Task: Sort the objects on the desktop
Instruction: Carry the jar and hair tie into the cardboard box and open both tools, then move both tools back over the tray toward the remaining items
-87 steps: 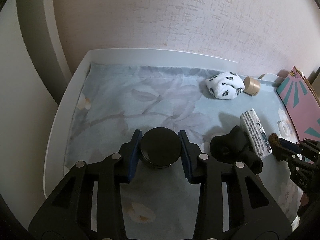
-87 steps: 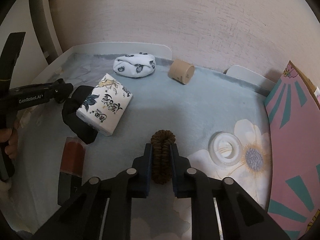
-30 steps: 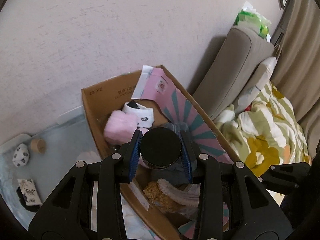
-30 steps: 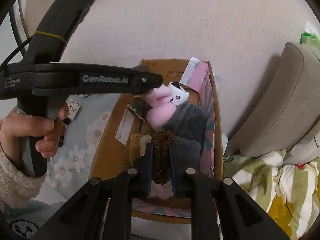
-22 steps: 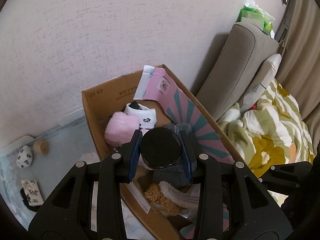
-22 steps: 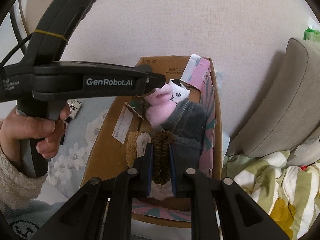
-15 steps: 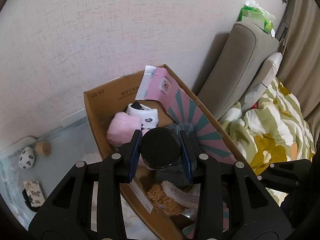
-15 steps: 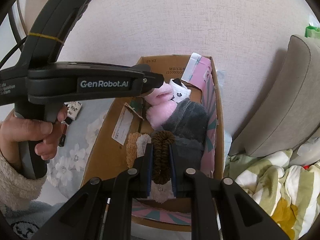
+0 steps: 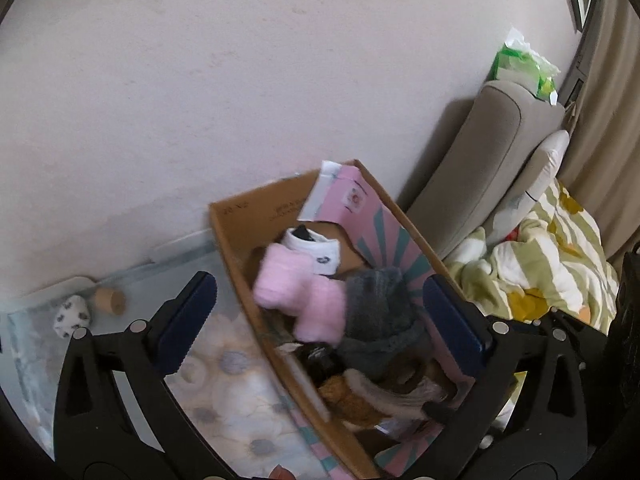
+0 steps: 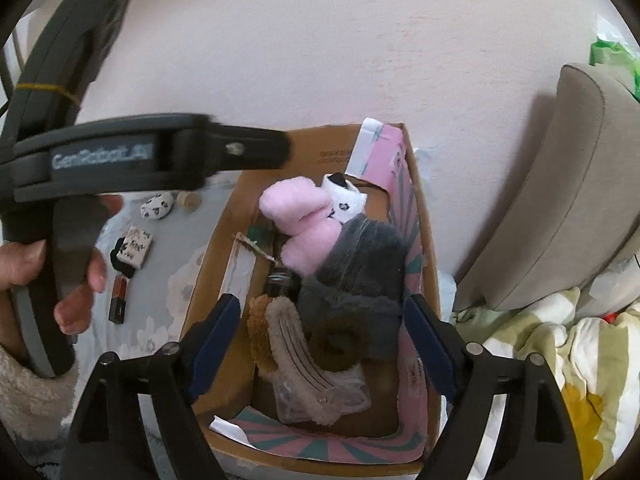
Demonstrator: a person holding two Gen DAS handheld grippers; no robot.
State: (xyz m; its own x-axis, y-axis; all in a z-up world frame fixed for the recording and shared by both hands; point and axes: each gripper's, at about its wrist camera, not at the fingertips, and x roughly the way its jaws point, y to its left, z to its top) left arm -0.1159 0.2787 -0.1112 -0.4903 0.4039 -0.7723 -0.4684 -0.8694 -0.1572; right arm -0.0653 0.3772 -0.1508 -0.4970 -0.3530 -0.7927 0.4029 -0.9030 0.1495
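Both tools, left [image 9: 320, 320] and right [image 10: 320, 332], have just opened, dropping the black jar [image 10: 282, 284] and brown scrunchie [image 10: 334, 346] into the cardboard box [image 10: 208, 280].

One box [image 10: 224, 240]; inside it one pink plush [image 10: 298, 216], one grey plush [image 10: 360, 264], one panda sock [image 10: 346, 202], one brown scrunchie [image 10: 334, 346], one dark jar [image 10: 282, 284]; on the cloth one rolled panda sock [image 10: 158, 206], one wooden cylinder [image 10: 189, 200], one printed packet [image 10: 135, 247], one lipstick [image 10: 118, 300]; two grippers [image 9: 320, 320] [image 10: 320, 336].
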